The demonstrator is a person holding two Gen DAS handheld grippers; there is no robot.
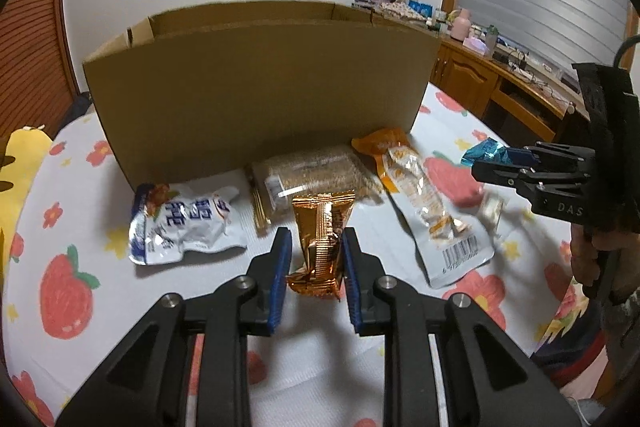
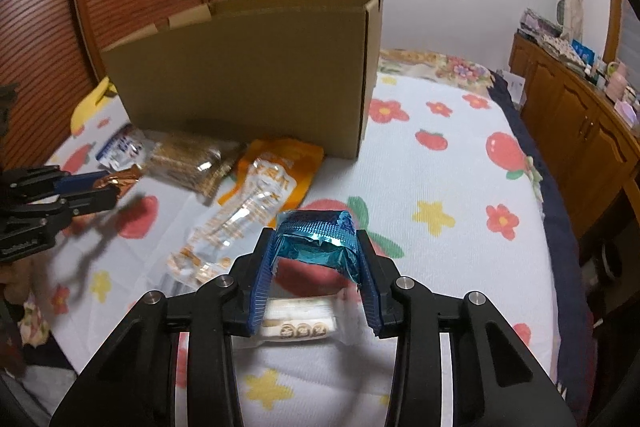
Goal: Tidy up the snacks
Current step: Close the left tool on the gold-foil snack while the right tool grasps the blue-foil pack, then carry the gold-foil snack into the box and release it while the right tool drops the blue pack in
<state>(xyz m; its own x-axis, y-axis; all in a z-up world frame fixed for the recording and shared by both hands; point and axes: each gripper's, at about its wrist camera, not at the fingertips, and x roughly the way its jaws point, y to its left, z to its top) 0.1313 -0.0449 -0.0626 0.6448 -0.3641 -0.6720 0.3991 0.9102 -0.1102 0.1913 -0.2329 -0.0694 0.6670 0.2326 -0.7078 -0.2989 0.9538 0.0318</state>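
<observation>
My left gripper (image 1: 314,237) is shut on a shiny orange snack pack (image 1: 322,243), held just above the bed. My right gripper (image 2: 316,239) is shut on a blue foil snack (image 2: 316,241), lifted above the bed; it also shows in the left wrist view (image 1: 486,153). An open cardboard box (image 1: 260,83) stands behind the snacks. In front of it lie a white-blue pouch (image 1: 184,227), a clear pack of brown crackers (image 1: 312,173) and a long orange-white pouch (image 1: 424,199). A small white snack (image 2: 298,321) lies under my right gripper.
The bed has a white cover (image 2: 440,187) with fruit and flower prints. A yellow plush toy (image 1: 20,163) lies at the left edge. Wooden cabinets (image 2: 576,123) with clutter on top stand beyond the bed's right side.
</observation>
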